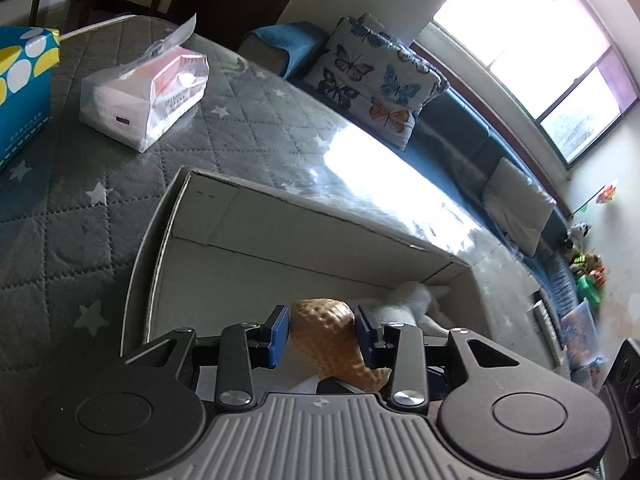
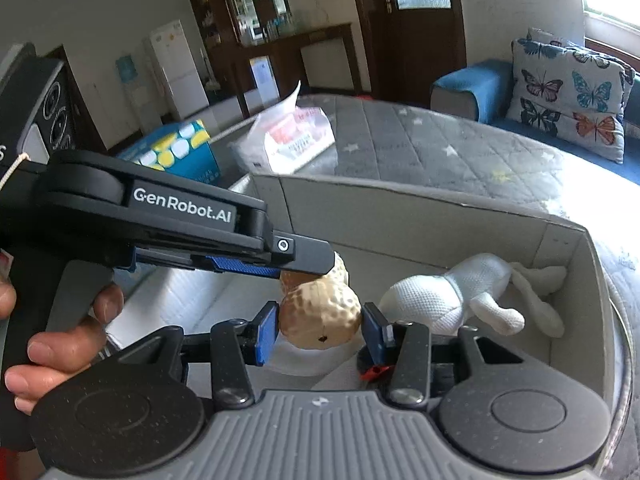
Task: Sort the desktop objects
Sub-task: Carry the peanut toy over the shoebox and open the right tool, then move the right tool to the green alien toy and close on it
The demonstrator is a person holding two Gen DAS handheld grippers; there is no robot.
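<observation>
A tan peanut toy (image 1: 324, 332) hangs over an open cardboard box (image 1: 280, 220). My left gripper (image 1: 322, 336) is shut on it, its blue pads pressed to both sides. In the right wrist view the left gripper (image 2: 318, 267) reaches in from the left and clamps the upper lobe of the peanut toy (image 2: 320, 316). My right gripper (image 2: 320, 334) is shut on the lower lobe, both pads against it. A white plush animal (image 2: 452, 296) lies in the far right corner of the box (image 2: 400, 220), also visible as the white plush (image 1: 416, 300) beyond the peanut.
The box sits on a grey quilted star-pattern cover (image 1: 60, 200). Behind it lie a soft tissue pack (image 1: 148, 92) and a blue dotted carton (image 1: 24, 88). A butterfly cushion (image 1: 380, 80) rests on a blue sofa. A hand (image 2: 60, 340) holds the left gripper's handle.
</observation>
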